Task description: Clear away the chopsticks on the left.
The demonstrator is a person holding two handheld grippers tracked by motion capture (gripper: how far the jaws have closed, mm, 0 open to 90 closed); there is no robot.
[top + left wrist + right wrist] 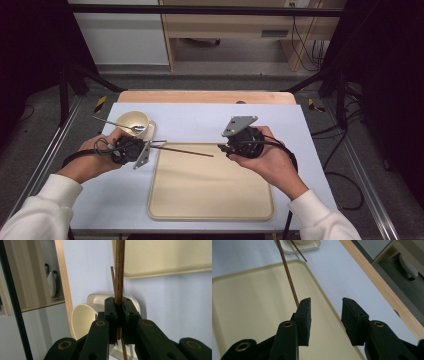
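Left gripper (119, 315): jaws are clamped on a thin, round, dark wooden chopstick (119, 272).
Right gripper (325, 317): ribbed black pads are held apart, gripping nothing.
Chopstick: held level above the tray's far-left corner.
Tray (210, 200): smooth beige, rounded corners.
Second chopstick (298, 250): lies just beyond the tray.

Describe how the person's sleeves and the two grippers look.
Both sleeves are white with ribbed cuffs. The left gripper and the right gripper are black, each topped by a grey three-cornered plate and trailing a black cable. Their flat black jaws sit on arms with brass-coloured pivot rings, as both gripper views show.
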